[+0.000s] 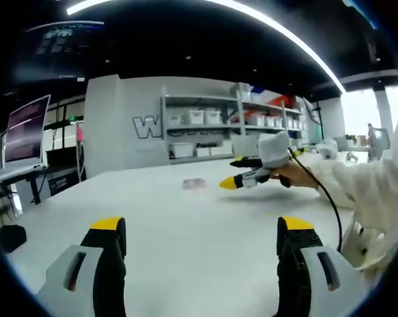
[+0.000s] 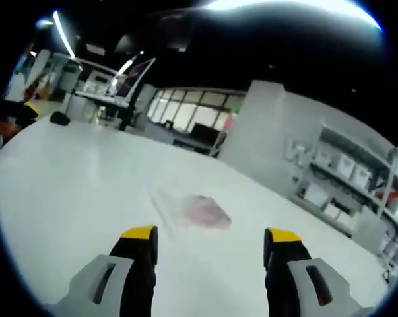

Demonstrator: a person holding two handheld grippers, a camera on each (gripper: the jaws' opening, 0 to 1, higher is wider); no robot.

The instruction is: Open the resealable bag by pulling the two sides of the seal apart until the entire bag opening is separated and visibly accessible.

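Note:
A small clear resealable bag (image 2: 195, 211) with pinkish contents lies flat on the white table (image 2: 66, 178), a short way ahead of my right gripper (image 2: 208, 241), which is open with nothing between its yellow-tipped jaws. In the left gripper view the same bag (image 1: 194, 184) is a small patch far across the table. My left gripper (image 1: 202, 231) is open and empty, well short of the bag. The right gripper (image 1: 233, 173) comes into the left gripper view from the right, held by a hand in a white sleeve (image 1: 357, 178), its yellow tips just right of the bag.
Shelving with white bins (image 1: 205, 125) stands behind the table's far edge. A monitor on a stand (image 1: 26, 132) is at the left. A black cable (image 1: 327, 198) runs down from the right gripper. A dark object (image 2: 59, 119) sits on the table far off.

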